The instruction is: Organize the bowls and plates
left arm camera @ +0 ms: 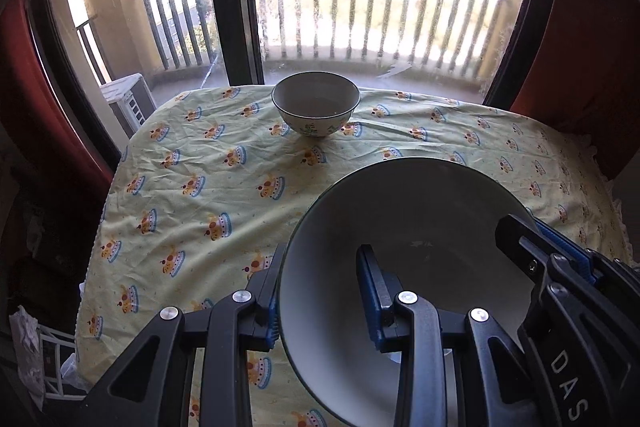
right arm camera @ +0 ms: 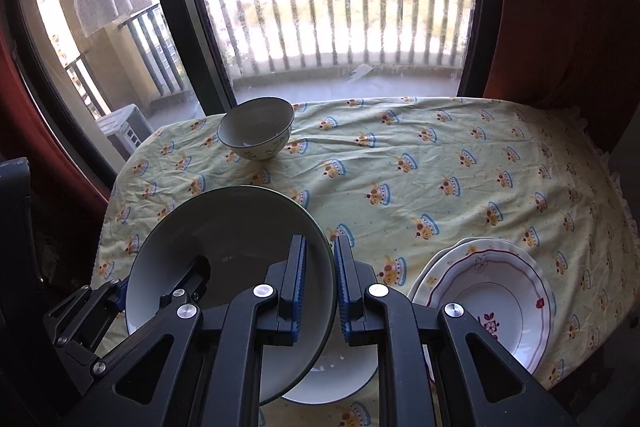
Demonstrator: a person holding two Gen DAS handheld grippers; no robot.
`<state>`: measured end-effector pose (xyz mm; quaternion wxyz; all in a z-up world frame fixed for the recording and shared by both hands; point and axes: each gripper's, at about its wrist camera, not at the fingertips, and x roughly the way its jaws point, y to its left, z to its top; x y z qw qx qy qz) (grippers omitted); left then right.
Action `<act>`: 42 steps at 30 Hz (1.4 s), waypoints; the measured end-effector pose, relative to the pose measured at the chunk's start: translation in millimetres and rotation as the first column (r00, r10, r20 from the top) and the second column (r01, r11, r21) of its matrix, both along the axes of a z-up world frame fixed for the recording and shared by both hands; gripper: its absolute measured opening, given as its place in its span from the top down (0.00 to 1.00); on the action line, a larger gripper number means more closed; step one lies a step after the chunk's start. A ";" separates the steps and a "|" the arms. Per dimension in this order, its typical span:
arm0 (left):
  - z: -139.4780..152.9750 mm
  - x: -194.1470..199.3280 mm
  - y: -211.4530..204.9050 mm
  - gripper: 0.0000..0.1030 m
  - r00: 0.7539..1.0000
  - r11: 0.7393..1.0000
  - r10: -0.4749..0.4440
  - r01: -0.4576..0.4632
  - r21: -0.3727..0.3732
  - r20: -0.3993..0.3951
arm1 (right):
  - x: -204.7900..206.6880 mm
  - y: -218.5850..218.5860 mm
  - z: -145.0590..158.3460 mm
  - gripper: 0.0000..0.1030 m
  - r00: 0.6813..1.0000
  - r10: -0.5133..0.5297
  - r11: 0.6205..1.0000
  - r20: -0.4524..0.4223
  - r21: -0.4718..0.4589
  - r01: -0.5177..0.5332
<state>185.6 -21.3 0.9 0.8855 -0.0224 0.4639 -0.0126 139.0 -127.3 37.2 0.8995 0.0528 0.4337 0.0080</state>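
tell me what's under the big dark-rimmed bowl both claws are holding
A white plate lies beneath the large dark-rimmed white bowl, only its right edge showing; the rest is covered by the bowl.

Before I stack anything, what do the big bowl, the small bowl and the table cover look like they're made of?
Big bowl: likely glazed ceramic; smooth pale inside with a soft sheen and a thin dark rim line. Melamine can't be ruled out.
Small bowl: probably glazed ceramic too; glossy, with a painted floral motif outside.
Table cover: thin woven fabric, matte; it creases and wrinkles, printed with a repeating pattern.
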 end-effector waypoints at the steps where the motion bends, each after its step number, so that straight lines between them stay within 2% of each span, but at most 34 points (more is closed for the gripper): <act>1: -2.5 -0.9 -4.3 0.69 1.000 1.000 -0.003 0.003 -0.001 -0.004 | -1.8 -4.6 -2.4 0.83 1.000 -0.002 1.000 -0.002 -0.001 0.002; 10: -30.9 -3.5 -24.5 0.69 0.997 1.000 -0.003 0.003 0.001 -0.072 | -3.7 -32.3 -30.3 0.83 0.998 -0.010 1.000 -0.059 -0.005 0.010; 25: -71.6 -8.9 -22.0 0.69 0.981 0.998 0.049 -0.043 0.034 -0.185 | -0.9 -31.2 -78.6 0.83 0.982 0.048 0.999 -0.182 0.024 -0.045; 34: -85.9 -2.4 -27.4 0.69 0.973 0.998 0.056 -0.053 0.020 -0.224 | 9.2 -30.0 -89.4 0.83 0.980 0.071 0.997 -0.188 -0.006 -0.073; 38: -87.4 -7.1 -31.5 0.69 0.980 0.999 0.042 -0.035 0.039 -0.194 | 5.5 -32.8 -93.0 0.84 0.981 0.079 0.996 -0.175 -0.029 -0.085; 42: -91.2 -7.0 -29.5 0.69 0.978 0.999 0.037 -0.032 0.030 -0.204 | 1.8 -30.9 -92.7 0.85 0.984 0.089 0.994 -0.155 -0.045 -0.097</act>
